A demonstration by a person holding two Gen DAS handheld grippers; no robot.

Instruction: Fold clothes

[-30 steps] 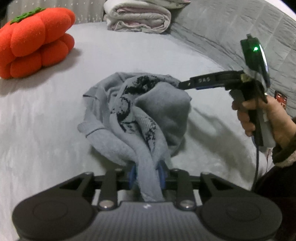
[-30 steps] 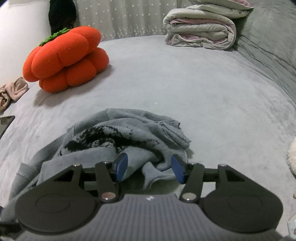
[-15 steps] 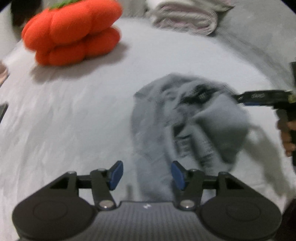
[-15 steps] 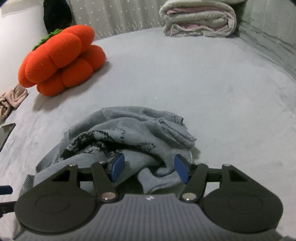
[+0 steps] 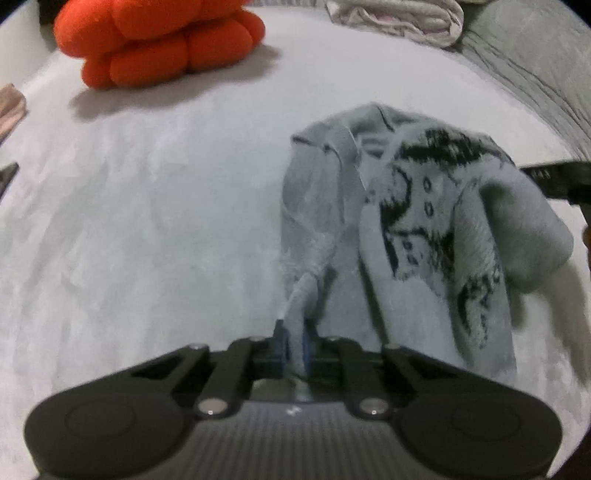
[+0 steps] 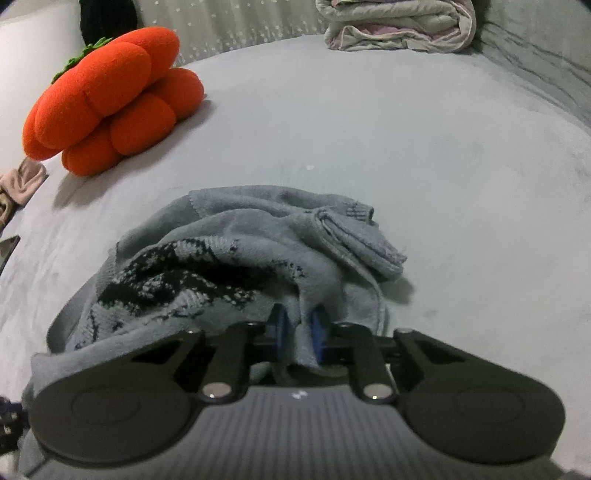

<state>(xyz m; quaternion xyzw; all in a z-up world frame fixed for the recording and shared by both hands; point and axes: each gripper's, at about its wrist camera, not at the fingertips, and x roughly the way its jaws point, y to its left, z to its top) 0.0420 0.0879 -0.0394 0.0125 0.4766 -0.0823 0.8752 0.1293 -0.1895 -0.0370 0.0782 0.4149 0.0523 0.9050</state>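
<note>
A crumpled grey sweater point(image 5: 424, 221) with a black knitted pattern lies in a heap on the pale grey bed. My left gripper point(image 5: 294, 341) is shut on a thin edge of the sweater at the heap's near left side, its blue pads pinching the cloth. In the right wrist view the same sweater point(image 6: 240, 266) fills the lower middle. My right gripper point(image 6: 300, 334) is closing, its blue pads pressing a fold of the sweater between them. The right gripper's black body point(image 5: 554, 177) juts in at the right edge of the left wrist view, touching the heap.
An orange pumpkin-shaped cushion point(image 6: 107, 99) sits at the far left of the bed point(image 6: 406, 147). A folded pale quilt point(image 6: 399, 26) lies at the far end. A darker grey blanket point(image 5: 535, 66) runs along the right. A beige cloth point(image 6: 18, 184) lies at the left edge.
Both grippers opened, let go of the sweater, shifted and sank toward it, then closed again on new folds. The left gripper moved to the heap's left side.
</note>
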